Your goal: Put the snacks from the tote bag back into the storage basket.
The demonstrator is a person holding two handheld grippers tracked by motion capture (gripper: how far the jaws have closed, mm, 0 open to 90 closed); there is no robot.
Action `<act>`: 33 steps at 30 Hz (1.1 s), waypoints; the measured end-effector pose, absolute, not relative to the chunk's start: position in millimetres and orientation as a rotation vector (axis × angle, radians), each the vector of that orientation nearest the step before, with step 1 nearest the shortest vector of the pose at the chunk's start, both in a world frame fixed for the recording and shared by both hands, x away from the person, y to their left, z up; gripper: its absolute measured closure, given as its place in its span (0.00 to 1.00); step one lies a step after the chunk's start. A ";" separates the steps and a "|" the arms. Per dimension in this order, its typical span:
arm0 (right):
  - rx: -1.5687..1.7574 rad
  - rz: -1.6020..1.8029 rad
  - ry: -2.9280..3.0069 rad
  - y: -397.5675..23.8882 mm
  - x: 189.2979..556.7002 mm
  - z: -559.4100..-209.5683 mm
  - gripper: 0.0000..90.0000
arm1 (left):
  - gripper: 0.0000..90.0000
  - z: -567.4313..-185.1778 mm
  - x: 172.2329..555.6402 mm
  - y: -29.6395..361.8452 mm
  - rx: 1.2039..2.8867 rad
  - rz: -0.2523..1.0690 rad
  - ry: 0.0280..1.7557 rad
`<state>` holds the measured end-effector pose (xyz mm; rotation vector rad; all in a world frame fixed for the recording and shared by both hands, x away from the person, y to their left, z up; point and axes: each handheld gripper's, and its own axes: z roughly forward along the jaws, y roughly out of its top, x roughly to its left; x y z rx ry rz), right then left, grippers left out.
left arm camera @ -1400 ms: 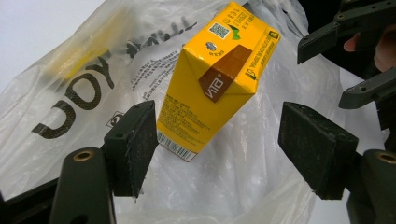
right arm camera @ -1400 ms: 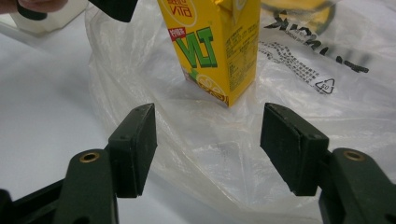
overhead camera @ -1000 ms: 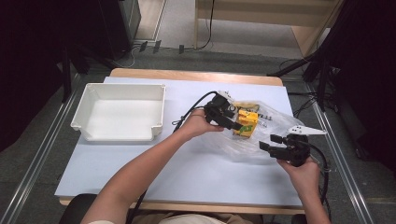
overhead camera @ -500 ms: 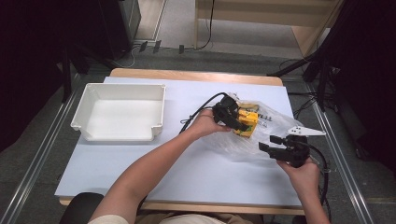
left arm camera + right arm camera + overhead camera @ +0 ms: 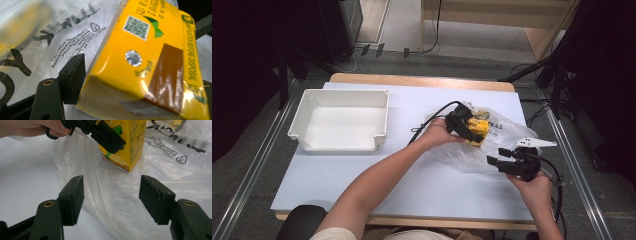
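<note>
A yellow juice carton (image 5: 480, 131) sits on a crumpled clear plastic bag (image 5: 517, 137) at the table's right. My left gripper (image 5: 466, 126) is shut on the carton; in the left gripper view the carton (image 5: 150, 62) is wedged between the jaws, with printed bag film (image 5: 50, 37) behind it. My right gripper (image 5: 495, 161) is open, low over the bag's near edge. In the right gripper view its jaws (image 5: 111, 195) straddle bare plastic (image 5: 117, 202), with the carton (image 5: 130, 147) and the left gripper (image 5: 105, 137) beyond them.
A white empty tray (image 5: 307, 131) stands at the table's left. Light blue tabletop (image 5: 362, 175) lies between the tray and the bag. The left gripper's cable (image 5: 432, 117) loops behind the hand. Dark floor surrounds the table.
The left gripper has slid rightward onto the carton over the last second. The right gripper has stayed in place, open.
</note>
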<state>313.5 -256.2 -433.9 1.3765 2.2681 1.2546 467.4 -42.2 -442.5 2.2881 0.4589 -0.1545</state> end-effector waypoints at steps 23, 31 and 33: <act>1.383 1.282 2.259 -255.2 317.1 -434.6 0.43 | 0.57 -418.0 463.0 -42.2 2.318 -0.071 0.568; 1.397 1.294 2.236 -255.2 320.3 -432.7 0.43 | 0.57 -395.8 458.4 -33.3 2.316 -0.060 0.575; 1.404 1.299 2.232 -255.0 320.9 -432.1 0.43 | 0.57 -391.8 458.2 -30.8 2.316 -0.059 0.564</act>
